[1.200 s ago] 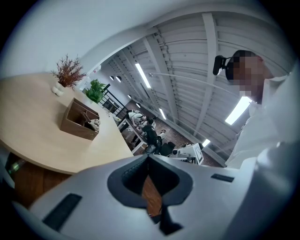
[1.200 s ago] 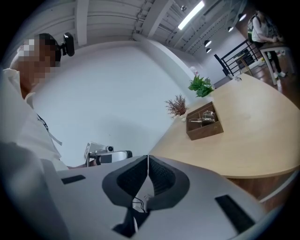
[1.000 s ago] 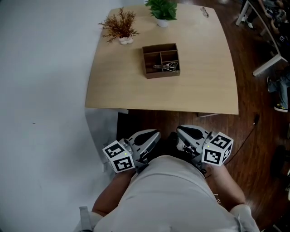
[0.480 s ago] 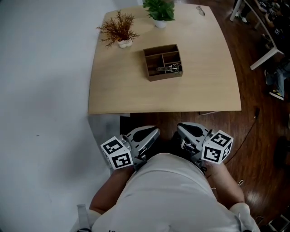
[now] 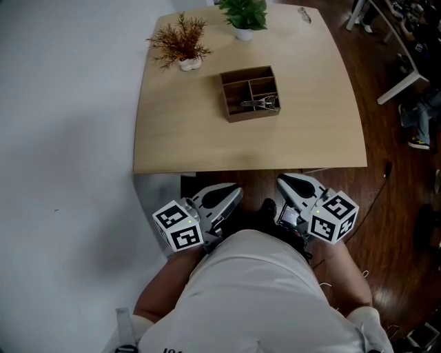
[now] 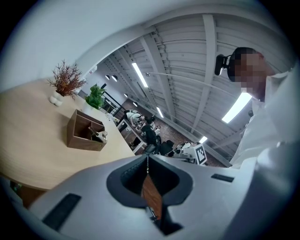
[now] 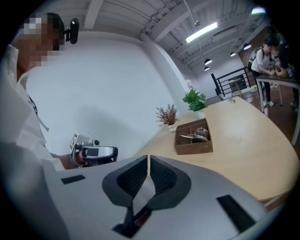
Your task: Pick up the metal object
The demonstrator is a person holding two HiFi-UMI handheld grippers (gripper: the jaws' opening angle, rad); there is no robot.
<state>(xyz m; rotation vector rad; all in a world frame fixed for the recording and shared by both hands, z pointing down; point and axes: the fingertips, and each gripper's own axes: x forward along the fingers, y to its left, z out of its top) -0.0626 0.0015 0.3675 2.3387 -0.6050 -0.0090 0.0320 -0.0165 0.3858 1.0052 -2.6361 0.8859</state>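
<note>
Jaws on both tools are pressed together, with only a thin slit between them and nothing held. The left gripper (image 5: 222, 196) and the right gripper (image 5: 295, 186) hang close to the person's body, just before the near edge of the table (image 5: 200, 141).

Forward of both grippers, well apart from them, stands the wooden box (image 5: 251, 116). The metal object (image 5: 260, 103) lies inside it, in a compartment on the side nearer to the right gripper. It looks thin and shiny; its exact shape I cannot tell.

I judge the reach is not yet begun, and several things may go wrong:

- If a gripper arrives with its jaws shut, it will only push the object or knock the box.
- The compartment walls leave little room, so an opened jaw can catch on the rim and drag or tip the light box.
- Smooth metal may slip out of a grip that takes only one end.

Beyond the box, the dried plant (image 5: 180, 41) and the green plant (image 5: 244, 14) stand near the far edge. A reach that goes too far could overturn them.
</note>
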